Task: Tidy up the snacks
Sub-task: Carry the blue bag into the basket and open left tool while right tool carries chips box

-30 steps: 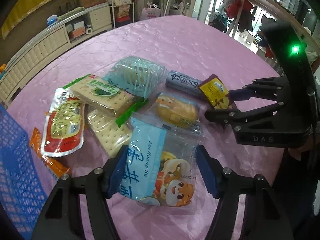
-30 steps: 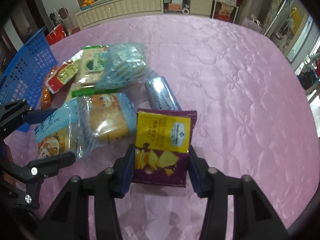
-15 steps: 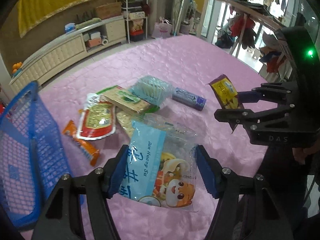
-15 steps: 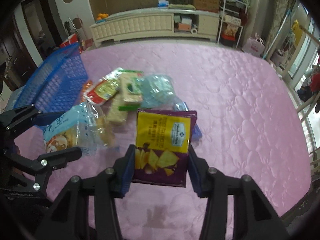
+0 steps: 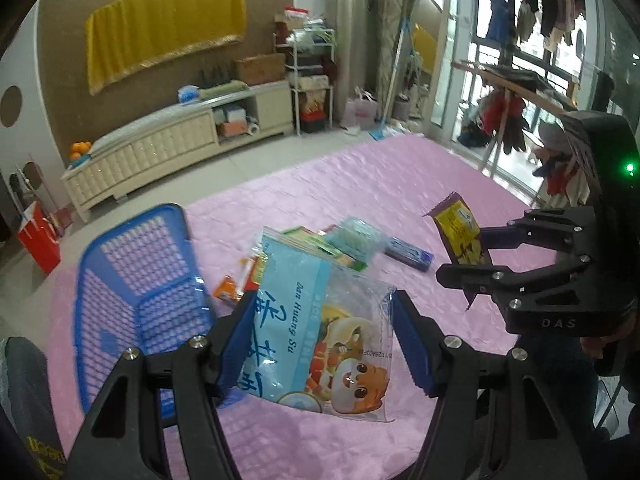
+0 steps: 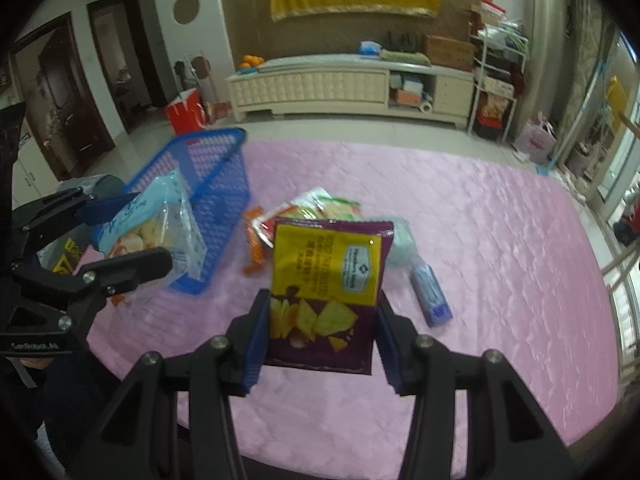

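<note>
My left gripper (image 5: 324, 344) is shut on a light blue snack bag (image 5: 320, 332) with a cartoon animal, held above the pink table beside the blue basket (image 5: 136, 284). My right gripper (image 6: 320, 340) is shut on a purple and yellow chip bag (image 6: 326, 292), also lifted. The right gripper and chip bag (image 5: 460, 236) show at the right of the left wrist view. The left gripper with the blue bag (image 6: 160, 224) shows at the left of the right wrist view, in front of the basket (image 6: 212, 184). Other snacks (image 5: 340, 240) lie piled on the table.
A blue gum pack (image 6: 430, 294) lies right of the pile, an orange packet (image 6: 254, 240) left of it. The table is covered in a pink quilted cloth (image 6: 500, 240). A cream cabinet (image 6: 340, 84) and a red bag (image 6: 186, 114) stand on the floor beyond.
Both grippers have risen well above the table with their bags. The left one has swung toward the blue basket, which now fills more of its view.
</note>
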`<state>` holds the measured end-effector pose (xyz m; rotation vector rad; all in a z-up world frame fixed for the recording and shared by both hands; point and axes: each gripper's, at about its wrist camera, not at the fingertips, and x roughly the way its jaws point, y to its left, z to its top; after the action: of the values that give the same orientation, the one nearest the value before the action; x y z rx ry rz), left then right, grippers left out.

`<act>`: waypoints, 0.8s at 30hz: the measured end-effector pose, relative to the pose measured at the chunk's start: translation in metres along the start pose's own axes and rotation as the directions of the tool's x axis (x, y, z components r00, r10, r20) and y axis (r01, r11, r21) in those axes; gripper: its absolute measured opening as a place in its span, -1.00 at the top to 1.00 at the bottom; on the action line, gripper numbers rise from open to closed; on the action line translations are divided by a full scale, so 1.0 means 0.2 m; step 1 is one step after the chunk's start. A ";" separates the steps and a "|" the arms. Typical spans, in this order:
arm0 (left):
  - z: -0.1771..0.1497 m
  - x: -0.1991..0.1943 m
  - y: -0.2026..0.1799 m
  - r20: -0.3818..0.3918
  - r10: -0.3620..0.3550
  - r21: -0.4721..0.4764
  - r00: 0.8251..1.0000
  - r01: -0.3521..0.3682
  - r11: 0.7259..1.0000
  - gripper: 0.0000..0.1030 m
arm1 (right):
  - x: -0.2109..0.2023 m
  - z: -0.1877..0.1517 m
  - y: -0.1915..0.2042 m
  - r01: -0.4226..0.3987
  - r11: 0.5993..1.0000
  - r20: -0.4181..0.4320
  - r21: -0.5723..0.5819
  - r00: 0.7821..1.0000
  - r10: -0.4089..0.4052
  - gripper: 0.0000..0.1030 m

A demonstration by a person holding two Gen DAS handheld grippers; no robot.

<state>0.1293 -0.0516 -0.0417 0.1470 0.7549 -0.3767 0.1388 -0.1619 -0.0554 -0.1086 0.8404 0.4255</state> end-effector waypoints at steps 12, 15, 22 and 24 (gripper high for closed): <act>-0.03 -0.23 0.33 0.037 0.122 -0.078 0.992 -0.119 0.990 -0.24 | 0.07 0.25 0.36 -0.115 0.986 0.026 -0.121 0.993 0.119 -0.04; -0.05 -0.28 0.44 0.039 0.152 -0.102 0.988 -0.147 0.984 -0.24 | 0.12 0.28 0.43 -0.141 0.980 0.018 -0.139 0.989 0.145 -0.04; -0.09 -0.29 0.65 0.024 0.182 -0.186 0.983 -0.174 0.967 -0.24 | 0.26 0.32 0.55 -0.194 0.970 -0.038 -0.146 0.981 0.190 -0.04; -0.11 -0.27 0.70 0.010 0.190 -0.206 0.982 -0.183 0.961 -0.25 | 0.29 0.33 0.57 -0.209 0.967 -0.051 -0.143 0.978 0.204 -0.04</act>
<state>0.1346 0.0989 -0.0207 0.0188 0.7386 -0.1204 0.1735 -0.0222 -0.0461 -0.1672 0.8583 0.6840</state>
